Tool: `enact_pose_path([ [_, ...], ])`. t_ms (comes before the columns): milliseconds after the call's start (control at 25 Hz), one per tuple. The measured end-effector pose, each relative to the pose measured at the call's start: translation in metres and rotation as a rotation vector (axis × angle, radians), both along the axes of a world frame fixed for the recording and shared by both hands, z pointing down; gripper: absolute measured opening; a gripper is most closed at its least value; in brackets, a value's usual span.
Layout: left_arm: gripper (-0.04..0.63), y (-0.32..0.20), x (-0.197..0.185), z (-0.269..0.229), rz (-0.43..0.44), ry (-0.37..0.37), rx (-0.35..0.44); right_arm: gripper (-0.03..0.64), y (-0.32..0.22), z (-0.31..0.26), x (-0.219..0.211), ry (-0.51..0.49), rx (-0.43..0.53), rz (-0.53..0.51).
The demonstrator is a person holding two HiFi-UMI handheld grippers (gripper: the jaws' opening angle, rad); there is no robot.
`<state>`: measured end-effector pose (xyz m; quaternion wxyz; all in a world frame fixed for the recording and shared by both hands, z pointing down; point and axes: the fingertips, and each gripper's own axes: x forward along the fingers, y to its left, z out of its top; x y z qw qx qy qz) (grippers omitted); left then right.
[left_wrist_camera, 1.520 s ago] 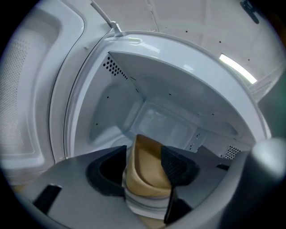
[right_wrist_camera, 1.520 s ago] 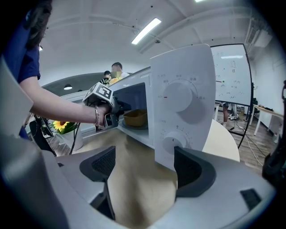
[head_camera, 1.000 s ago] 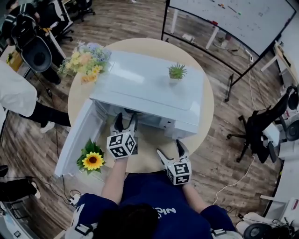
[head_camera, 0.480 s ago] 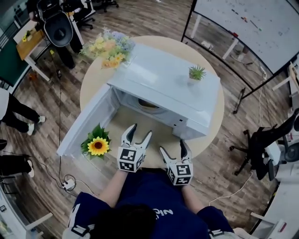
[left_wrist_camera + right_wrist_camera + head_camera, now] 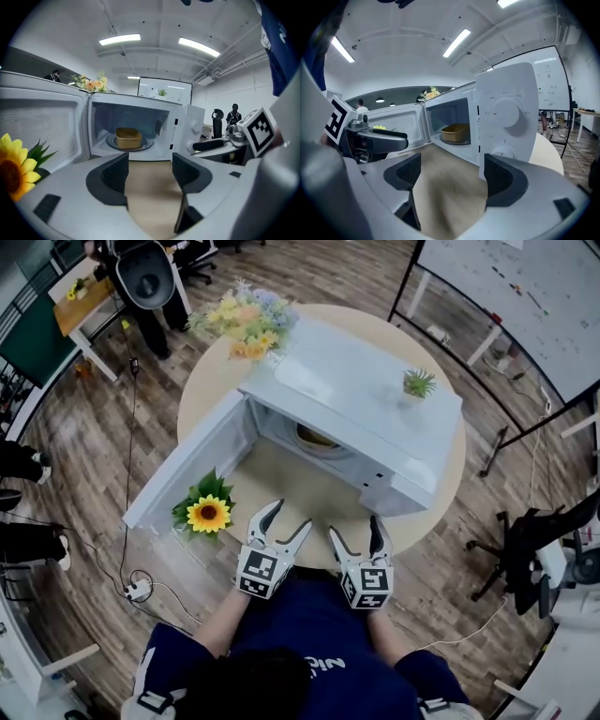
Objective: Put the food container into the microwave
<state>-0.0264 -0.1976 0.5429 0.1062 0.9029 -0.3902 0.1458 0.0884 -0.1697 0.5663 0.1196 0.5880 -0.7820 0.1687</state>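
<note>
**Head view.** The white box-shaped microwave (image 5: pixel 356 399) stands on the round beige worktop (image 5: pixel 281 498). Its white hinged door (image 5: pixel 187 470) is swung fully out to the left. The tan rectangular food container (image 5: pixel 316 437) sits inside the microwave cavity, just behind the front sill. The left gripper (image 5: pixel 286 518) and right gripper (image 5: pixel 354 529) are side by side in front of the microwave, at the worktop edge nearest the person. Bare worktop separates them from the cavity. A yellow artificial sunflower (image 5: pixel 208 514) lies in front of the door.

**Left gripper view.** The jaws stand wide apart with nothing between them. The microwave opening is straight ahead. The food container rests centred on the round glass turntable plate (image 5: pixel 147 143), apart from the cavity walls.

**Right gripper view.** The jaws are wide apart and empty. The microwave's white control panel with round dials (image 5: pixel 506 112) is ahead and to the right. The food container shows through the opening to the left of that panel.
</note>
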Motion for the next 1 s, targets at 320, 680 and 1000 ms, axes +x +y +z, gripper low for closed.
enact_pose_path([
  [320, 0.276, 0.012, -0.024, 0.006, -0.072, 0.061, -0.035, 0.416, -0.001, -0.002, -0.011, -0.004, 0.013, -0.037],
  [680, 0.275, 0.009, -0.032, 0.006, -0.104, 0.053, -0.020, 0.400, 0.000, -0.005, -0.026, 0.009, 0.026, -0.080],
  [1000, 0.059, 0.006, -0.028, 0.009, -0.053, 0.038, -0.029, 0.142, -0.001, -0.012, -0.041, 0.031, 0.056, -0.137],
])
